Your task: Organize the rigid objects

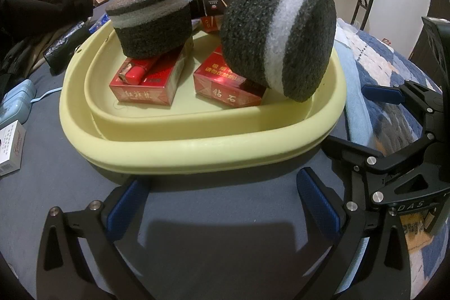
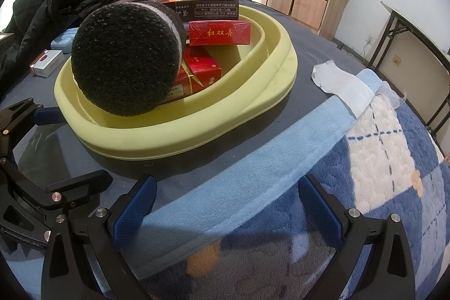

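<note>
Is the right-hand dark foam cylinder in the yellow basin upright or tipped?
Tipped: the dark foam cylinder leans on a red cigarette pack, its flat end facing sideways.

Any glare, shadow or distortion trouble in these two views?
Left wrist: strong fisheye bend, black corners, gripper shadow on the sheet, basin sharp. Right wrist: same bend, overexposed window at top, foam cylinder sharp, no glare.

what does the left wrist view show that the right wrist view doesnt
Only the left wrist view shows the red lighter lying on a red pack under the upright foam cylinder, and the blue case with its cable at the far left.

Only the right wrist view shows the white cloth on the blanket, and the black pack with its printed side visible.

Both show the yellow tray, the tilted foam cylinder leaning on red packs, the white pack outside the tray, and both grippers open and empty.
</note>
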`<action>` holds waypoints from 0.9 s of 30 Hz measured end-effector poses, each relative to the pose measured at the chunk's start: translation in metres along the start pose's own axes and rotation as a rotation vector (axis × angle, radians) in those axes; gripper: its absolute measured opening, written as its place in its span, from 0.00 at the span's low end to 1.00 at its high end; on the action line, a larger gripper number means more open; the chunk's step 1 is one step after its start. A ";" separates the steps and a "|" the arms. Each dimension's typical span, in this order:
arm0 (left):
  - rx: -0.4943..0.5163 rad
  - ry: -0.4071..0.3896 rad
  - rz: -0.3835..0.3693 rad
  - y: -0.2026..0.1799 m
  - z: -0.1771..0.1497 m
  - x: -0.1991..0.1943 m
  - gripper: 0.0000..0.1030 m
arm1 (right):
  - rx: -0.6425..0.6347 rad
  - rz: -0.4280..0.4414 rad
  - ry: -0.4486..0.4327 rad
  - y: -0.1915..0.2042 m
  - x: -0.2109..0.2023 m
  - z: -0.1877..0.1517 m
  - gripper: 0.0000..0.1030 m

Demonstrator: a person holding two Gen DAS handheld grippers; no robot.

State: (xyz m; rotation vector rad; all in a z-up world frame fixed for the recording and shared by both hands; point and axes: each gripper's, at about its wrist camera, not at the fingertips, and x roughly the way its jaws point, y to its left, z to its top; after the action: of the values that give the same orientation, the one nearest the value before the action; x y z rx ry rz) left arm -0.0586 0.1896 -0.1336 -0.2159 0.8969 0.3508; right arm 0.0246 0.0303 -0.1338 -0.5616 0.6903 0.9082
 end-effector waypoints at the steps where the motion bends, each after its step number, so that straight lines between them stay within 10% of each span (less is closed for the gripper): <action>1: 0.000 0.000 0.000 0.000 0.000 0.000 1.00 | 0.000 0.001 0.000 -0.007 -0.007 -0.002 1.00; 27: 0.000 0.000 0.000 0.000 0.000 0.000 1.00 | 0.000 0.001 0.000 -0.002 -0.003 -0.001 1.00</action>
State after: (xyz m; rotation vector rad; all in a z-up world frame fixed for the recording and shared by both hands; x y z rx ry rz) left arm -0.0586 0.1895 -0.1334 -0.2156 0.8969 0.3511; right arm 0.0250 0.0267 -0.1314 -0.5612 0.6910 0.9084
